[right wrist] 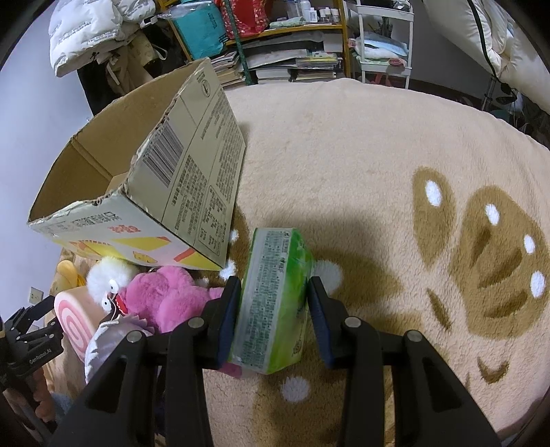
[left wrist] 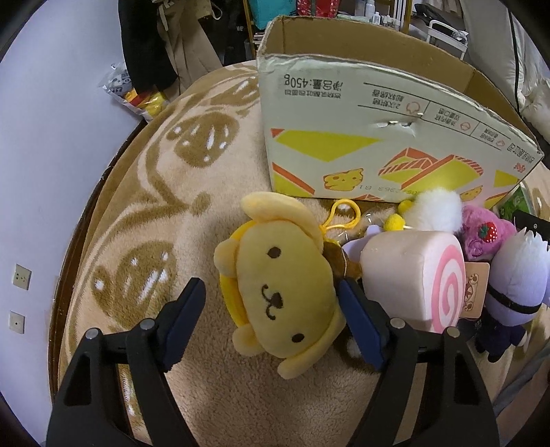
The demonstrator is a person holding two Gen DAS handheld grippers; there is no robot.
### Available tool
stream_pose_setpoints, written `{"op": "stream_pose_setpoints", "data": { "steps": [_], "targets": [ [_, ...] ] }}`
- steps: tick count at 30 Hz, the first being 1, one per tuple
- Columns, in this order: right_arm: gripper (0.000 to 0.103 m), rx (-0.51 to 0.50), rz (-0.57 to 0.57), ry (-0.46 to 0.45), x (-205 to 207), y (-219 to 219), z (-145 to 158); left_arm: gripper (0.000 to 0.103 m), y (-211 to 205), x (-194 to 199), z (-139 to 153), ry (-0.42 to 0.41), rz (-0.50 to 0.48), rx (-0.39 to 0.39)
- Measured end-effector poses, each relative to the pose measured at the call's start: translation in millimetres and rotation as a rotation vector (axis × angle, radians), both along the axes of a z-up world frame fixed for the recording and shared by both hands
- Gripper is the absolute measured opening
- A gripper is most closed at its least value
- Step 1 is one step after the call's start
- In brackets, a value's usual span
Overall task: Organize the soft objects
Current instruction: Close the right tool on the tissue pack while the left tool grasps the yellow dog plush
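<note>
A yellow plush dog point(left wrist: 285, 275) lies face up on the beige blanket point(left wrist: 213, 395), in front of an open cardboard box point(left wrist: 361, 130). My left gripper point(left wrist: 271, 287) stands open around it: the right finger touches the plush's side, the left finger is a little apart from it. My right gripper point(right wrist: 274, 282) is shut on a green tissue pack point(right wrist: 275, 299), held just above the blanket point(right wrist: 378, 172) beside the box point(right wrist: 192, 192). A pink-swirl roll cushion point(left wrist: 412, 275), a white fluffy toy point(left wrist: 436, 209), a pink plush point(left wrist: 481, 233) and a white-haired doll point(left wrist: 515, 278) lie to the right of the dog.
The box's open top point(right wrist: 89, 161) faces up and away, its inside mostly hidden. Shelves of books point(right wrist: 282, 65) and bedding point(right wrist: 86, 31) stand behind the bed. A wall point(left wrist: 51, 172) runs along the left edge, with a snack bag point(left wrist: 134, 93) by it.
</note>
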State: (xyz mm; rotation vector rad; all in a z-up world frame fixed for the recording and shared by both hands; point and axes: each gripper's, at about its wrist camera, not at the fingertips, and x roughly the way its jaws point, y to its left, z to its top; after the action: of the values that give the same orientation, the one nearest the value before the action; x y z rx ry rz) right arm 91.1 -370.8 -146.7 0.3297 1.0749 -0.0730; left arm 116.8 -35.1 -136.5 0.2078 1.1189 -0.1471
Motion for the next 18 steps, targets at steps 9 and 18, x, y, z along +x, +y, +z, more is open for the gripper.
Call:
{"op": "stream_pose_setpoints", "data": {
  "steps": [9, 18],
  "targets": [
    [0.042, -0.012, 0.007, 0.003, -1, 4, 0, 0.061, 6, 0, -2, 0.053, 0.032, -0.088],
    [0.04, 0.008, 0.006, -0.056, -8, 4, 10, 0.052, 3, -12, 7, 0.02, 0.023, -0.077]
  ]
}}
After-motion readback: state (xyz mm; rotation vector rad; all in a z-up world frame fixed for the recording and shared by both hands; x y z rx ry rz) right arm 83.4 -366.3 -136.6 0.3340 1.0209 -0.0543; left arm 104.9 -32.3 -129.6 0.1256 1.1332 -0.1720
